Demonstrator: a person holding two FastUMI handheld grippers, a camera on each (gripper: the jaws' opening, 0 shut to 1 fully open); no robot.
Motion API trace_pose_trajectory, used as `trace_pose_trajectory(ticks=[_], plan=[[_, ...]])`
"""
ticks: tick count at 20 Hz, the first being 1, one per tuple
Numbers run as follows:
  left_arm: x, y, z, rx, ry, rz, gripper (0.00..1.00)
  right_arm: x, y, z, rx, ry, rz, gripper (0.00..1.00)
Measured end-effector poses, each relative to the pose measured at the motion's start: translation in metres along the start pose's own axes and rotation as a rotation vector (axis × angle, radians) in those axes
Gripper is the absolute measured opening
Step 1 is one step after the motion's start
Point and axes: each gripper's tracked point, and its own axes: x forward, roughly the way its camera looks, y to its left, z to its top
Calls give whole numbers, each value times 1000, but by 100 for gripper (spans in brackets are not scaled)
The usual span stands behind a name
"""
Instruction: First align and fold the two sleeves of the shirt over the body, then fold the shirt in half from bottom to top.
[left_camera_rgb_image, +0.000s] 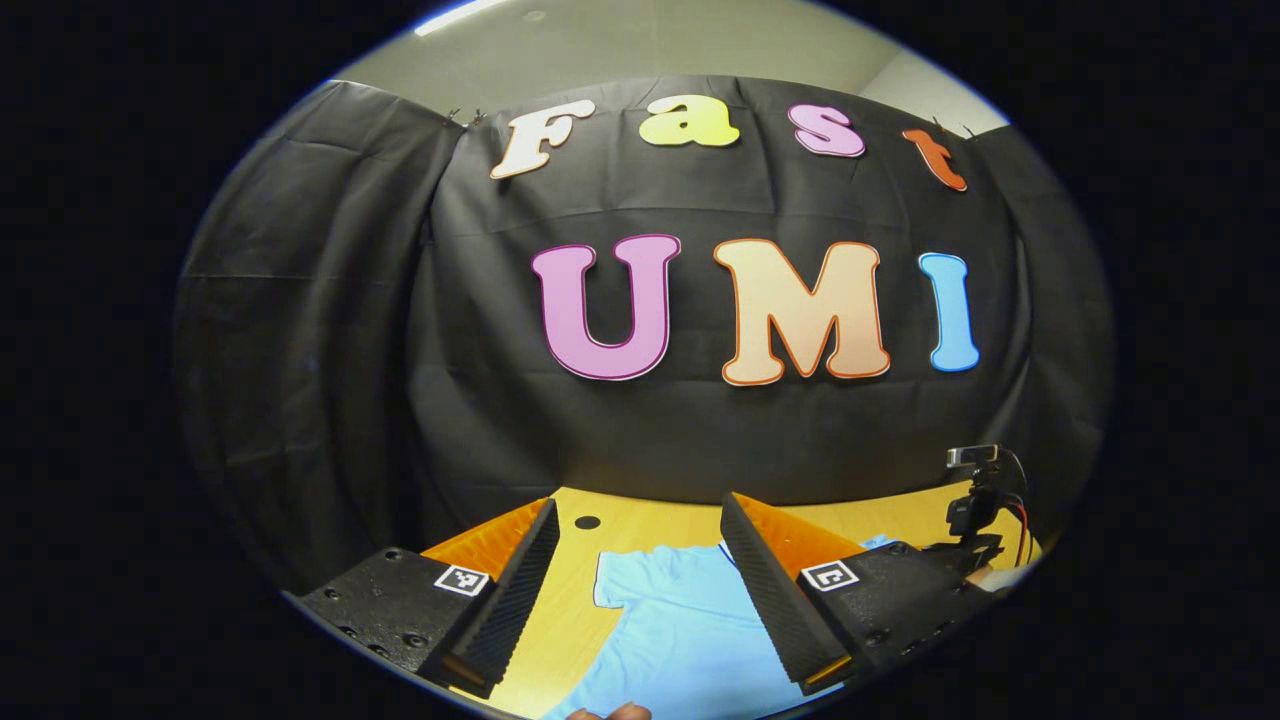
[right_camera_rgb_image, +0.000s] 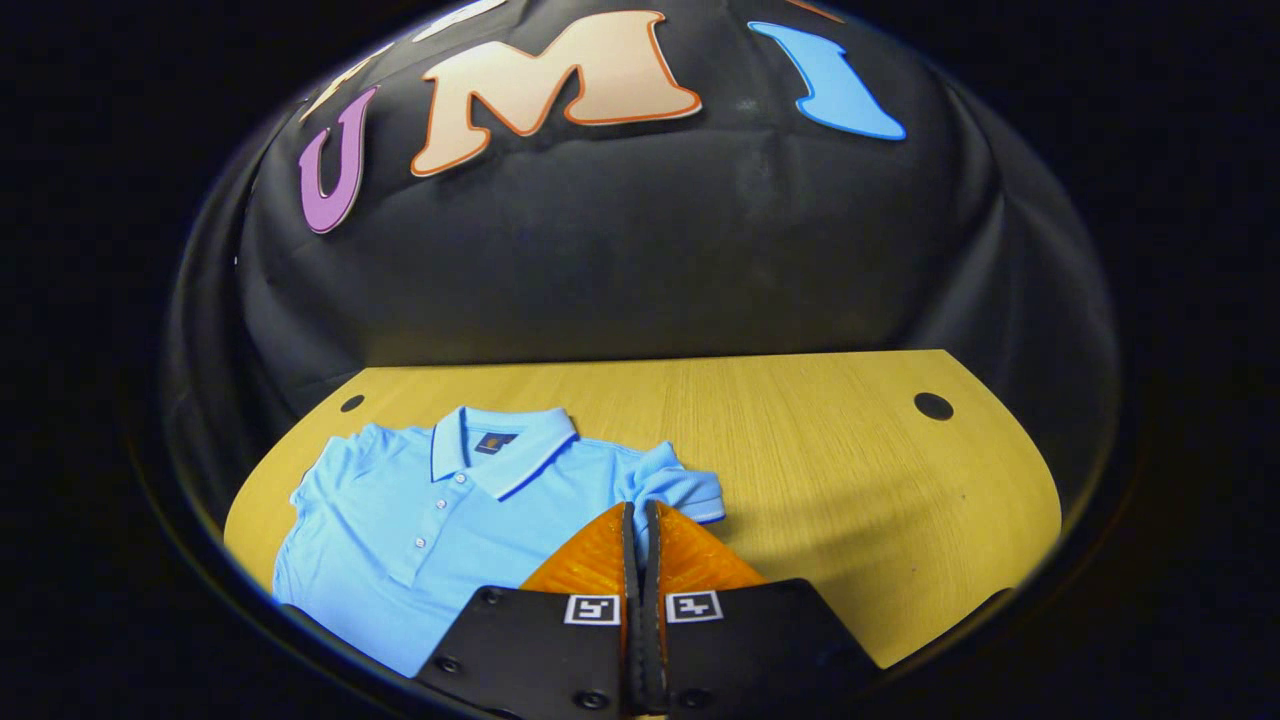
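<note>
A light blue polo shirt (right_camera_rgb_image: 420, 520) lies face up on the wooden table (right_camera_rgb_image: 850, 480), collar toward the booth wall and buttons showing. In the right gripper view my right gripper (right_camera_rgb_image: 640, 506) is shut at the shirt's right-hand sleeve (right_camera_rgb_image: 680, 485), which bunches around the fingertips; a sliver of blue cloth shows between them. In the left gripper view my left gripper (left_camera_rgb_image: 638, 503) is open and held above the table, fingers wide apart. Part of the shirt (left_camera_rgb_image: 680, 630) lies flat below and between them, untouched.
A small camera on a stand (left_camera_rgb_image: 975, 495) sits at the table's right edge in the left gripper view. Fingertips of a hand (left_camera_rgb_image: 610, 712) show at the bottom. Round holes (right_camera_rgb_image: 933, 406) mark the tabletop's far corners. Bare wood stretches right of the shirt.
</note>
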Motion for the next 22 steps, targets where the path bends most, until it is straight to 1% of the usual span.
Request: trace_pose_trajectory(ticks=[1, 2, 5, 10, 12, 13, 14, 15, 16, 17, 18, 19, 20, 22], plan=[[3, 5, 2, 1, -4, -4, 100, 1, 9, 1, -5, -4, 3, 3], [5, 11, 1, 5, -6, -7, 97, 3, 17, 2, -10, -6, 5, 3], [12, 29, -6, 10, 11, -7, 97, 11, 44, -2, -9, 4, 15, 2], [22, 58, -18, 11, 45, 0, 97, 29, 76, -24, -40, 61, 21, 3], [27, 66, -22, 17, 55, 0, 97, 30, 87, -36, -41, 99, 38, 3], [30, 69, -25, 18, 61, -3, 97, 33, 89, -42, -39, 118, 41, 6], [32, 70, -28, 18, 66, -9, 97, 31, 90, -43, -40, 127, 35, 16], [35, 71, -31, 20, 70, -18, 100, 27, 90, -40, -40, 120, 36, 37], [39, 69, -35, 22, 73, -29, 100, 23, 90, -30, -36, 96, 33, 58], [45, 67, -37, 20, 72, -45, 97, 17, 88, -22, -35, 73, 25, 80], [51, 65, -39, 16, 74, -62, 97, 9, 86, -11, -29, 52, 23, 98], [52, 65, -45, 12, 76, -80, 97, 0, 83, -1, -22, 32, 16, 99], [60, 62, -49, 10, 78, -98, 97, -8, 78, 8, -19, 11, 8, 96], [82, 53, -59, 0, 92, -134, 97, -30, 67, 26, -15, -28, -15, 96]])
